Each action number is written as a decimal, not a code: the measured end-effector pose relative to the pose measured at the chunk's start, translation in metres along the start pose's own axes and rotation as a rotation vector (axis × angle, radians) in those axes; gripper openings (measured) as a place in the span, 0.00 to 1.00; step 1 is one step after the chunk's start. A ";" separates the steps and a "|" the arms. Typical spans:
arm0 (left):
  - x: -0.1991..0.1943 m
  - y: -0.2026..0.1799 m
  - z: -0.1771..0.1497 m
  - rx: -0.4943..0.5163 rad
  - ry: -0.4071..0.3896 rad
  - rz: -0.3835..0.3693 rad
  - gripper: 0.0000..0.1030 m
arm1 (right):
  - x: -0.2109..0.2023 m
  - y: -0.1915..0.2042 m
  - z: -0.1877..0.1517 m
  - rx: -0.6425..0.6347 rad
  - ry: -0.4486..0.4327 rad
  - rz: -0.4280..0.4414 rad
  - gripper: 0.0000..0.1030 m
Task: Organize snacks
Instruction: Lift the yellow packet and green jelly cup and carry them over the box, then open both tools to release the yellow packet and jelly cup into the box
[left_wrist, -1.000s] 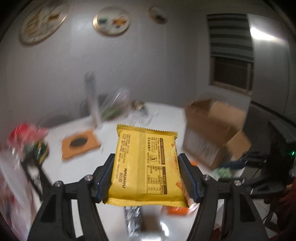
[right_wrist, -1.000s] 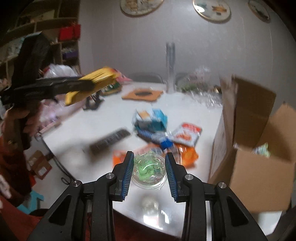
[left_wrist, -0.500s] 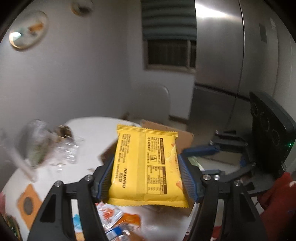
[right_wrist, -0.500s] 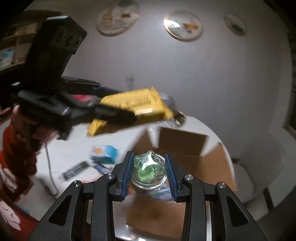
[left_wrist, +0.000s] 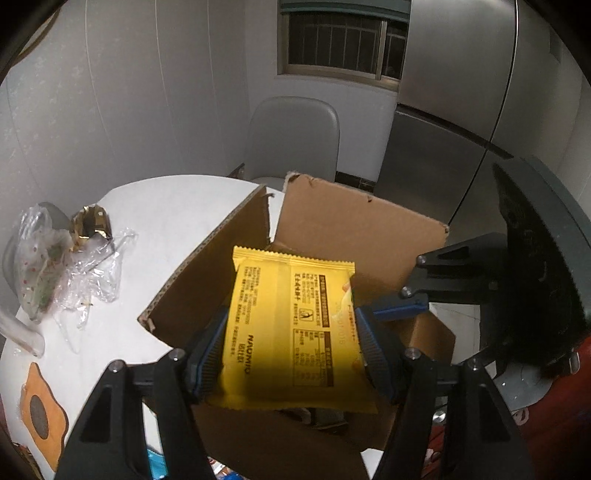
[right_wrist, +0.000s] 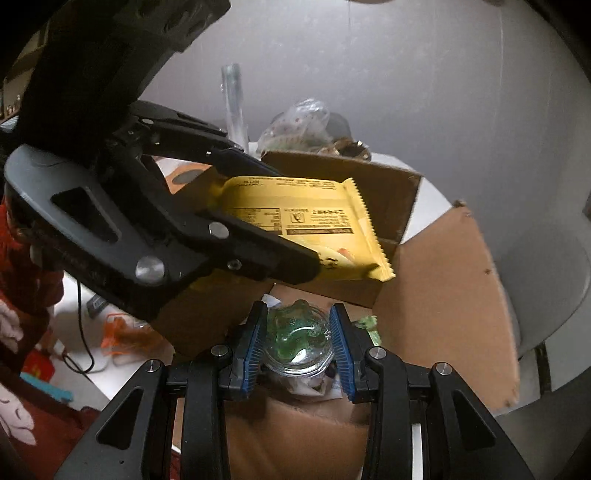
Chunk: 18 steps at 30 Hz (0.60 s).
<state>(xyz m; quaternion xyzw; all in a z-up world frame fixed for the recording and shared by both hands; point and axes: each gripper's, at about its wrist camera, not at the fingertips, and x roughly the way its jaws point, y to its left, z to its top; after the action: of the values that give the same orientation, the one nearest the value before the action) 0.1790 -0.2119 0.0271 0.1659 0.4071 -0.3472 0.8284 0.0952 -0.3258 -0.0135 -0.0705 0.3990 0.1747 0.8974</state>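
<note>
left gripper (left_wrist: 291, 343): we clamp the yellow packet (left_wrist: 291, 325) flat by its side edges, so it drops level | right gripper (right_wrist: 298, 339): narrow around the green jelly cup (right_wrist: 297, 338) | cardboard box (left_wrist: 354, 229) open just below both, ready for release

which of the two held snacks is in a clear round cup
The green jelly in the clear round cup, held by the right gripper; the left gripper holds a flat yellow foil packet.
</note>
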 end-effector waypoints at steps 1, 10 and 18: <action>0.004 0.001 0.001 0.004 0.007 0.005 0.62 | 0.004 0.000 0.001 -0.001 0.012 0.009 0.30; 0.016 0.007 -0.001 0.018 0.078 0.014 0.62 | 0.032 -0.002 0.005 0.012 0.103 0.045 0.30; 0.026 0.003 0.000 0.065 0.131 0.066 0.62 | 0.029 -0.010 0.006 0.025 0.106 0.045 0.40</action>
<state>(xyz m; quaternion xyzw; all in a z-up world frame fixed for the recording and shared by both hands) 0.1920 -0.2212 0.0061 0.2286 0.4433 -0.3210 0.8051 0.1207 -0.3261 -0.0311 -0.0595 0.4498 0.1856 0.8716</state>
